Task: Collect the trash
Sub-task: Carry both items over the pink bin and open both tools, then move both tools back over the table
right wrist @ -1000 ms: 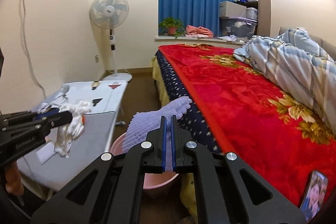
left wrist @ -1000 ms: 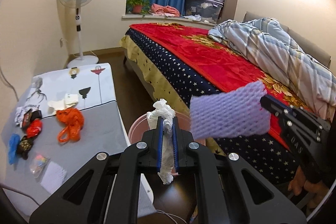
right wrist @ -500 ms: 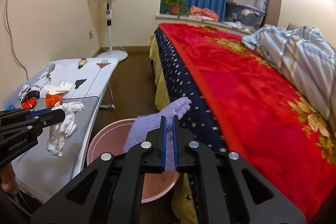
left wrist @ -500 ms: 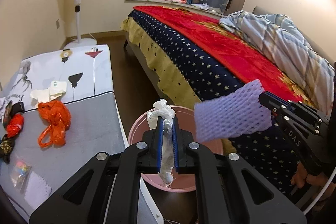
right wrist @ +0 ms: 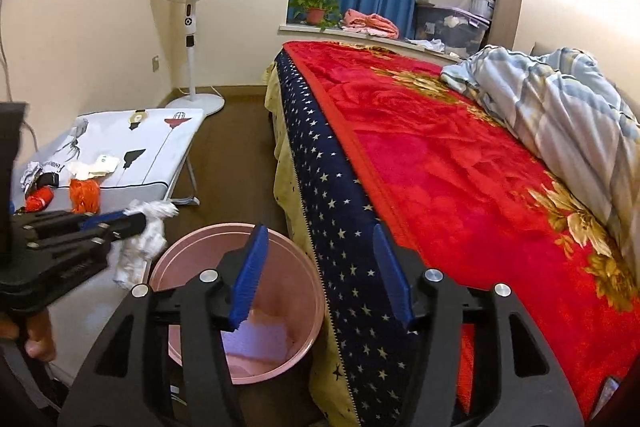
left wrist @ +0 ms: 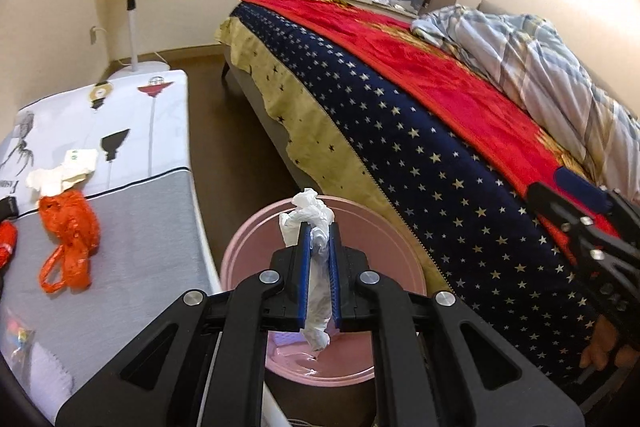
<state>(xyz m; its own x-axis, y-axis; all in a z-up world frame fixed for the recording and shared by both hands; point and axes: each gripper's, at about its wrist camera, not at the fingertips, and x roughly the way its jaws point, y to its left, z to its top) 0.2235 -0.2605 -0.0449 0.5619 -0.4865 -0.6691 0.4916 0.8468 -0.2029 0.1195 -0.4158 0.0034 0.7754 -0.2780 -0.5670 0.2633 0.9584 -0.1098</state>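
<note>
Gripping a crumpled white tissue (left wrist: 316, 267), the left tongs (left wrist: 318, 279) stand nearly closed, both blue pads pressed against the paper. The tissue sticks out above the pad tips and hangs below them. In the left wrist view it sits directly over the open mouth of the pink bin (left wrist: 248, 239); in the right wrist view the same tissue (right wrist: 144, 243) appears just left of the bin rim (right wrist: 192, 235).

The right tongs (right wrist: 320, 267) stand about half open; the jaws have just been opening, and nothing is between them. Their left pad (right wrist: 248, 275) is above the bin opening, and their right pad is in front of the starred edge of the bed (right wrist: 440, 163).

A pale purple foam net (right wrist: 256, 339) lies at the bottom of the bin, touching neither tongs.

The bin stands on the floor between the table (left wrist: 132, 227) and the bed. On the table, left of the bin, lie an orange plastic bag (left wrist: 68, 231), a folded white paper (left wrist: 64, 175) beyond it, and red scraps (left wrist: 8, 243) at the frame edge.
</note>
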